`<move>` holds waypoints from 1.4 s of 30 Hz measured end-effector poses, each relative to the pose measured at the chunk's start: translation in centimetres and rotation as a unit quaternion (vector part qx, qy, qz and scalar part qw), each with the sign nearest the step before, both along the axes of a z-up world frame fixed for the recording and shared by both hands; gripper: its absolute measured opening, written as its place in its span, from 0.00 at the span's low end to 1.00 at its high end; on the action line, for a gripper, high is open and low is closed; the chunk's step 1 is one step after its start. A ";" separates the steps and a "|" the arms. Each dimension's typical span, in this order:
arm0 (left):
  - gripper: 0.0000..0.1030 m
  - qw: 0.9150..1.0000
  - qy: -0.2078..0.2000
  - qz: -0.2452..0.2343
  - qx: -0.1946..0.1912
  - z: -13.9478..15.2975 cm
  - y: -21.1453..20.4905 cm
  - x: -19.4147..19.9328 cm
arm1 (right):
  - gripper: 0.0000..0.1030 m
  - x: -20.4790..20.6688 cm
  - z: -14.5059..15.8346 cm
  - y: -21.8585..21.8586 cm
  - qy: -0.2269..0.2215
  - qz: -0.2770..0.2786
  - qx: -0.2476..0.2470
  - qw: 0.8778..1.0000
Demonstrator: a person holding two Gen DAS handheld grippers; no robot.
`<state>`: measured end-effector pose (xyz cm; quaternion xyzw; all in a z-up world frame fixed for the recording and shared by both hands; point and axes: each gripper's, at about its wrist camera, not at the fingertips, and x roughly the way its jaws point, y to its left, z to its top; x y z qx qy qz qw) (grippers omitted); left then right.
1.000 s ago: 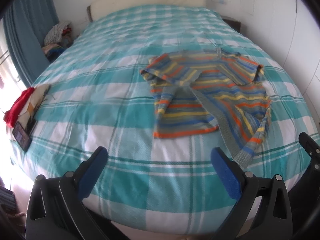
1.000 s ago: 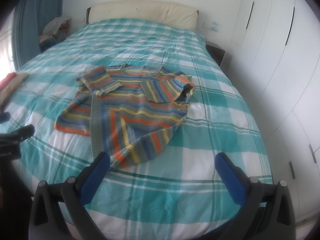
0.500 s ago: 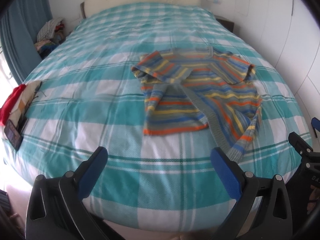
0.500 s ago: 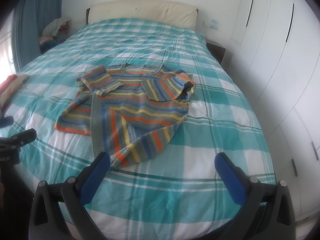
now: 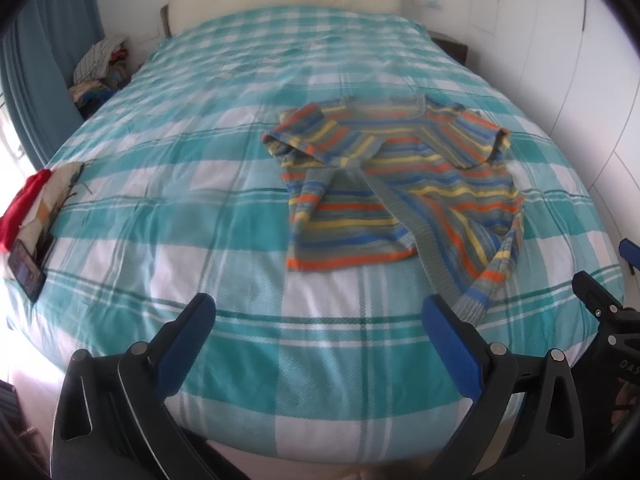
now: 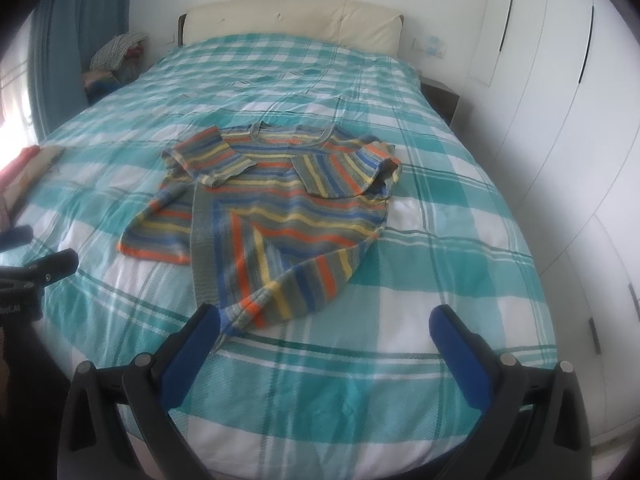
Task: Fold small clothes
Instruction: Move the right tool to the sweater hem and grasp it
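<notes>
A small knitted cardigan (image 5: 396, 188) (image 6: 280, 208) with orange, yellow, blue and grey stripes lies on the teal checked bedspread (image 5: 200, 208) (image 6: 440, 248), both sleeves folded in over its chest, the front panels partly spread. My left gripper (image 5: 320, 320) hovers open over the bed's near edge, short of the cardigan's lower hem. My right gripper (image 6: 324, 328) is open too, its left fingertip (image 6: 200, 332) just in front of the cardigan's nearest corner. Nothing is held. Each gripper shows at the edge of the other's view.
A phone (image 5: 26, 272) and a red and cream cloth (image 5: 28, 204) lie at the bed's left edge. A pile of clothes (image 5: 100, 68) sits by the blue curtain (image 5: 32, 80). White wardrobe doors (image 6: 560, 120) line the right side. A cream headboard (image 6: 292, 20) closes the far end.
Both grippers have drifted slightly; the left wrist view has swung so the cardigan sits further right and nearer, and the right gripper now shows more at its right edge. The cardigan has not moved.
</notes>
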<state>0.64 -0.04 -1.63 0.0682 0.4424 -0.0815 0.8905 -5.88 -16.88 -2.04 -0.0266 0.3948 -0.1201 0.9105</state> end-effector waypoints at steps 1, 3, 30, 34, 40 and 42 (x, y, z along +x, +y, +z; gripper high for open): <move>1.00 1.000 0.000 0.000 0.000 0.0 0.0 0.0 | 1.00 0.0 -0.1 0.0 0.001 0.000 0.001 1.000; 1.00 1.000 0.001 0.001 -0.002 0.0 -0.2 0.0 | 1.00 0.0 -0.3 0.0 0.002 0.002 0.003 1.000; 0.99 0.996 0.073 0.045 -0.039 -5.9 5.7 6.9 | 1.00 -0.1 -5.8 -5.0 0.030 0.005 0.246 0.969; 0.99 0.994 0.070 0.047 -0.068 -5.4 5.3 7.0 | 0.97 2.2 -8.2 -3.0 0.035 0.052 0.332 0.941; 0.99 0.995 0.064 0.052 -0.059 -5.5 5.8 5.6 | 0.06 5.9 -11.2 -3.5 0.030 0.025 0.365 0.930; 0.99 0.995 0.062 0.061 -0.046 -5.8 7.0 5.1 | 0.05 5.3 -10.9 -4.5 0.033 0.036 0.378 0.924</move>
